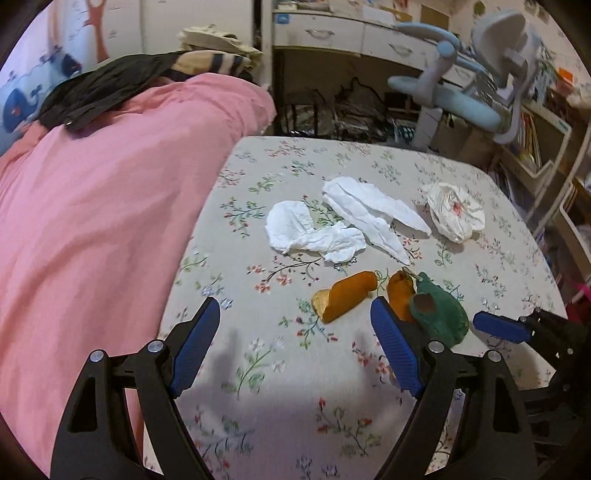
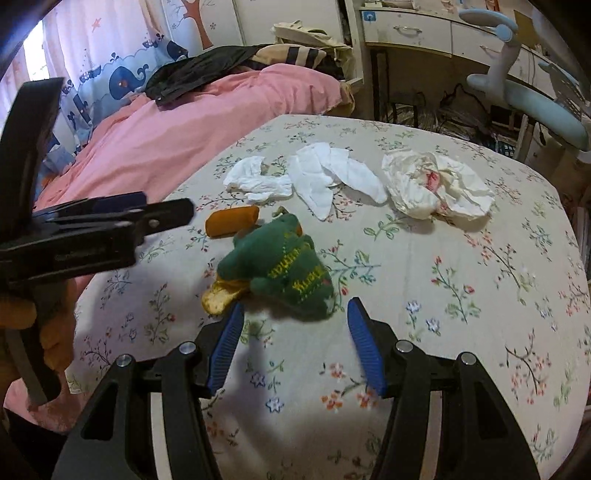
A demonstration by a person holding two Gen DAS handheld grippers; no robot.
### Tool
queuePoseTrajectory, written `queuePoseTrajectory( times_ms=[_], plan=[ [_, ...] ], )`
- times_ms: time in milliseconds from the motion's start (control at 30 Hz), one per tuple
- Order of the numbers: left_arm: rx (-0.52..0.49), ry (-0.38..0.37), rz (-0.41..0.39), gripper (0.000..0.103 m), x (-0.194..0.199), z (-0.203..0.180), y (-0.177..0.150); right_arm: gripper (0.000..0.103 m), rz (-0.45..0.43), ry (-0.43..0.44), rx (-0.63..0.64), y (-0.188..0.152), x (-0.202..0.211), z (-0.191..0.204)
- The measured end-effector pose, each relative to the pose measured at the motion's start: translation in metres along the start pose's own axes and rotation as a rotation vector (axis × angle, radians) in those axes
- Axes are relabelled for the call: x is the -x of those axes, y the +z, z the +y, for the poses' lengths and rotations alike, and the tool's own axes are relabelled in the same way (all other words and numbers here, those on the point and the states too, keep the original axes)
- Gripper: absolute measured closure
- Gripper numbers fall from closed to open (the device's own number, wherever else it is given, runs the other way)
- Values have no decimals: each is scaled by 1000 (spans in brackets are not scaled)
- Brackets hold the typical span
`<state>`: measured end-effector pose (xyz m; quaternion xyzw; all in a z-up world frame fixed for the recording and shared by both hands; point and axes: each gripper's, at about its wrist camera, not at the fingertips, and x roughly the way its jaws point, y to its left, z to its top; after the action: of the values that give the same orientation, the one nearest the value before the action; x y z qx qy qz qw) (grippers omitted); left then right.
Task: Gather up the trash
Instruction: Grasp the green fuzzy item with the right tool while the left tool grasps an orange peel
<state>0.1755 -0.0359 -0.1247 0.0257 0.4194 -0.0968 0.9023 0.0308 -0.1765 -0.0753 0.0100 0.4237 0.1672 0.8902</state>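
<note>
Three crumpled white tissues lie on the floral sheet (image 1: 280,369): a left one (image 1: 306,232), a middle one (image 1: 373,212) and a stained right one (image 1: 456,210). They also show in the right wrist view: the left tissue (image 2: 255,177), the middle tissue (image 2: 328,173) and the stained tissue (image 2: 432,184). Nearer lie an orange sock (image 1: 347,301) and a green and orange plush toy (image 2: 280,266). My left gripper (image 1: 295,314) is open, just short of the orange sock. My right gripper (image 2: 295,314) is open, just behind the green toy.
A pink duvet (image 1: 92,221) covers the bed's left side with dark clothes (image 1: 99,92) on it. A blue and grey chair (image 1: 480,85) and a white desk (image 1: 351,33) stand beyond the bed. Shelves (image 1: 546,147) are at the right.
</note>
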Motion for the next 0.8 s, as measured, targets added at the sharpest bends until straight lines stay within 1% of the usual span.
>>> queuePoseTrajectory(
  times_ms=[167,267,300,333,367,433,500,533,567,600,633,700,800],
  plan=[
    [-82,-19,23,23,-12,-14,1,48,10,30,-4,4,-3,-2],
    [-109,-17,30,24,-19,-19,1,57,11,51,-12,7,-5,-5],
    [-106,-23,31,25,-20,-20,2,63,16,60,-25,7,-6,-7],
    [-101,-33,35,27,-22,-20,3,65,14,72,-41,8,-6,-10],
    [-98,-41,39,31,-24,-20,4,66,13,79,-53,10,-7,-12],
    [-94,-62,53,39,-27,-22,5,80,16,95,-82,10,-8,-17],
    [-92,-80,75,59,-32,-24,5,80,16,113,-110,11,-9,-21],
    [-92,-83,86,65,-35,-24,5,81,14,119,-119,11,-8,-22],
    [-92,-84,94,76,-37,-24,5,81,10,126,-134,11,-7,-25],
    [-92,-86,96,83,-38,-24,5,82,6,133,-145,11,-6,-27],
    [-90,-90,94,84,-37,-23,5,83,0,144,-164,12,-5,-29],
    [-75,-112,94,95,-35,-21,6,83,-13,167,-201,14,-2,-35],
    [-50,-126,81,97,-28,-17,8,83,-33,197,-239,14,4,-40]
  ],
)
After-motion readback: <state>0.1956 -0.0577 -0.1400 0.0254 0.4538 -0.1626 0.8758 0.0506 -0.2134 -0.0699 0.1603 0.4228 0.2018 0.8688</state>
